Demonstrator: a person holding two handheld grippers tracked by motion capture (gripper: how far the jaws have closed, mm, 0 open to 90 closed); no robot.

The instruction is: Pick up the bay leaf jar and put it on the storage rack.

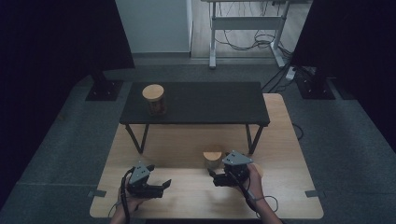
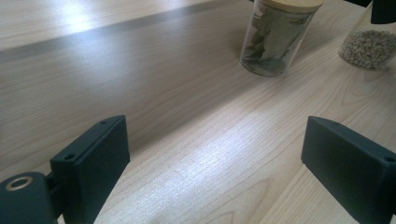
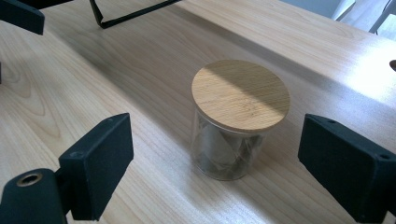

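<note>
Dark floor surrounds a wooden table (image 1: 280, 140) carrying a black bench (image 1: 210, 102); near the front edge a lidded jar (image 3: 233, 121) stands upright just ahead of the right tongs (image 3: 215, 163), jaws wide and empty, nearer than the left tongs (image 2: 215, 158), also wide. Its contents are unclear; a 2nd jar (image 1: 154, 99) sits on the bench's left end; a 3rd jar (image 2: 371, 44), holding pellets, is cut off.

Grey carpet (image 1: 56, 154), white wall (image 1: 154, 23), seemingly dim light
</note>
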